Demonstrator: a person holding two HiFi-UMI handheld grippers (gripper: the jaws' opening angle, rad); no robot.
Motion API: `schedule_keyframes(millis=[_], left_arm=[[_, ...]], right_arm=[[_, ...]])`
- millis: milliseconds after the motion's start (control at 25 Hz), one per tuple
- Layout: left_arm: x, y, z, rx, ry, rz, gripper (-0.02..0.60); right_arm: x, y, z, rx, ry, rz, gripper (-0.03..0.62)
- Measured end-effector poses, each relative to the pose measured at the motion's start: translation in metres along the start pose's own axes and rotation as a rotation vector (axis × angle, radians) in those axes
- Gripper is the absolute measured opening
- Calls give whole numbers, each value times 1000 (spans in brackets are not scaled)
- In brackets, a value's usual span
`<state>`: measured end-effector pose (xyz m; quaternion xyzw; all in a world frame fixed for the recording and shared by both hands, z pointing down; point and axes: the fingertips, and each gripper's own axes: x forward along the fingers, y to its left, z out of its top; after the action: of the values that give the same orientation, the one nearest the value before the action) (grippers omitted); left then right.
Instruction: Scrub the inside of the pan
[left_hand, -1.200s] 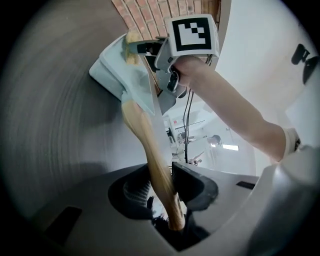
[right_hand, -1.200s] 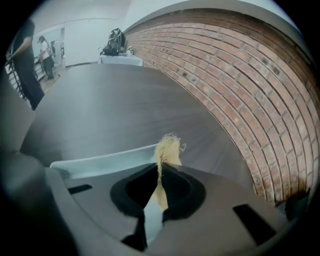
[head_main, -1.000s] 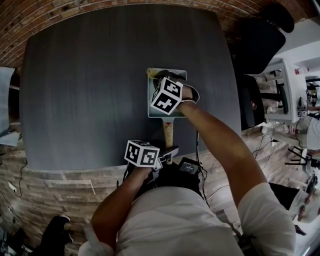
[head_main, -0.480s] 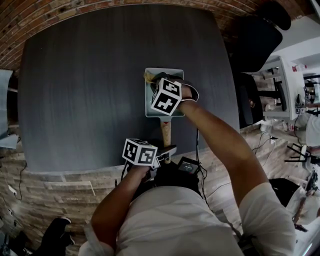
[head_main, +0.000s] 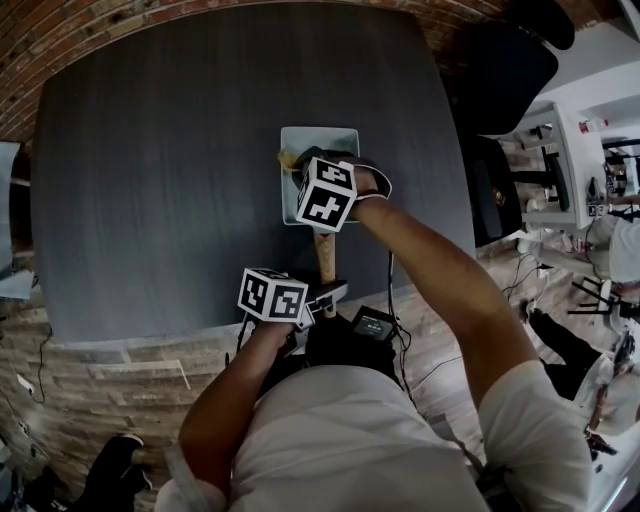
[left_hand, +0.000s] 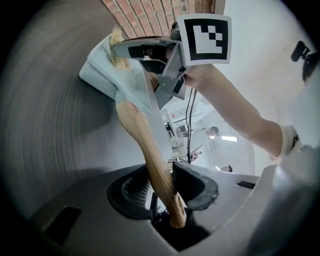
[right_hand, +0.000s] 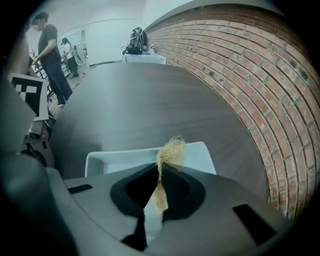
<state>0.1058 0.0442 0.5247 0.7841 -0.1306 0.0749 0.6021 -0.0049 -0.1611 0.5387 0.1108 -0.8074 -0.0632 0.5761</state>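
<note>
A pale square pan (head_main: 335, 137) with a wooden handle (head_main: 324, 262) lies on the dark table (head_main: 150, 180). My left gripper (head_main: 330, 297) is shut on the near end of the handle (left_hand: 152, 155), which crosses between its jaws (left_hand: 167, 187). My right gripper (head_main: 297, 165) points steeply down into the pan's left side. It is shut on a tan fibre scrubber (right_hand: 169, 150), whose tuft sticks out over the pan's floor (right_hand: 200, 156). In the left gripper view the scrubber (left_hand: 117, 36) sits at the pan's (left_hand: 100, 72) far corner under the right gripper (left_hand: 137, 50).
A brick wall (right_hand: 240, 75) runs along the table's far side. The table's near edge lies just under the handle's end. A black chair (head_main: 505, 80) stands at the right, and a small black box (head_main: 372, 327) sits below the table edge. People stand far off (right_hand: 52, 55).
The right gripper has slid the scrubber a little along the pan's left side toward the handle. The left gripper has kept its hold on the handle in place.
</note>
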Motion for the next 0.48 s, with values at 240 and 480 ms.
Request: schedule_keyframes(millis=[240, 480], left_arm=[[-2, 1, 0, 4, 2, 8, 132], [-1, 0, 0, 5, 4, 3, 132]], right_arm=[[-2, 18, 0, -49, 12, 50, 32], [-6, 38, 0, -113, 28, 111, 32]])
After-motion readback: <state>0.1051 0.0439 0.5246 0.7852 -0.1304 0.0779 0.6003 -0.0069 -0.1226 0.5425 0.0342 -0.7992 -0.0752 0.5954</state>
